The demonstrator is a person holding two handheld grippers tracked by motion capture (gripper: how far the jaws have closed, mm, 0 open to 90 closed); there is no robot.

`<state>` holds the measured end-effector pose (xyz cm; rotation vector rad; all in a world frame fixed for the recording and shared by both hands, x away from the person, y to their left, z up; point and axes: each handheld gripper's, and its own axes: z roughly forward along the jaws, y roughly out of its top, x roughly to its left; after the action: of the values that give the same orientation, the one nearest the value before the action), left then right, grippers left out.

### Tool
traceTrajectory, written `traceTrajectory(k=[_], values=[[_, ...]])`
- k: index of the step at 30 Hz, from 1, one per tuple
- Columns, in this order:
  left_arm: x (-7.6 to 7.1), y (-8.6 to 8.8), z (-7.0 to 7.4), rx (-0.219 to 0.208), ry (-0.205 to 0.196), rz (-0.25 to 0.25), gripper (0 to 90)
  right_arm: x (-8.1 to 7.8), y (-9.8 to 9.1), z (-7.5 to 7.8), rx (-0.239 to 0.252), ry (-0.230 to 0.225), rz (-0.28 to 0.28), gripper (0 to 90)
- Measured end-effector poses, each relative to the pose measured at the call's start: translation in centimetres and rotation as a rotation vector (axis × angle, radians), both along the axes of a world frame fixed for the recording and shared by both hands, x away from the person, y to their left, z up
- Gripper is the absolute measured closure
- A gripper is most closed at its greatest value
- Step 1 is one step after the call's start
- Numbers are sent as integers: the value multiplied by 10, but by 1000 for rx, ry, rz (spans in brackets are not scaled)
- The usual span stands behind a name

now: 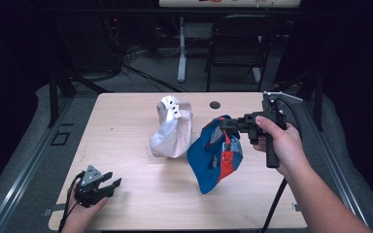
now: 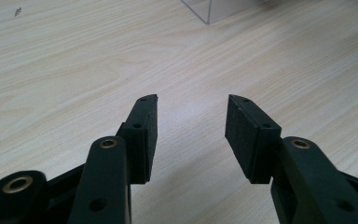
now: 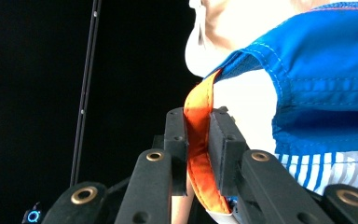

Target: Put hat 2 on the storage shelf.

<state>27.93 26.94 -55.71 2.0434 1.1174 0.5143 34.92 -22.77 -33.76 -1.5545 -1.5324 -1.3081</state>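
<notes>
R gripper [image 3: 198,135]: orange strap [image 3: 198,140] pinched, blue cap [image 1: 214,153] held above table [image 1: 126,126] | L gripper [image 2: 191,135]: jaws apart, nothing held | white cap [image 1: 172,128] beside blue cap

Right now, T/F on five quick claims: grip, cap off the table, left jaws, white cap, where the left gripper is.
1. The right gripper is clamped on the orange strap of the blue cap. True.
2. The blue cap lies flat on the table. False: it hangs from the right gripper, lifted off the wood.
3. The left gripper holds the white cap. False: its jaws stand open with nothing between them, above bare wood.
4. The white cap sits on the table left of the blue cap in the high view. True.
5. The left gripper is at the far edge of the table. False: it is at the near left corner.
</notes>
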Motion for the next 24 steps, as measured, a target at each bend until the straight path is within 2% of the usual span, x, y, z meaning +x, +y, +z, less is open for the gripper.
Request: traceTrajectory(k=[8,9,16,21,23,24], values=[[0,1,-1,4,-3,5,525,10,-6,16,-7,-26,-44,788],[1,1,-1,6,1,-3,517,14,-9,21,-21,-31,-67,789],[1,1,-1,0,3,-1,481,26,-19,38,-18,-56,-129,788],[2,1,-2,0,1,5,467,34,-19,44,-25,-59,-160,788],[3,3,-3,13,-2,15,442,41,-17,47,-29,-62,-184,788],[3,3,-3,5,1,23,440,44,-16,47,-33,-61,-200,788]])
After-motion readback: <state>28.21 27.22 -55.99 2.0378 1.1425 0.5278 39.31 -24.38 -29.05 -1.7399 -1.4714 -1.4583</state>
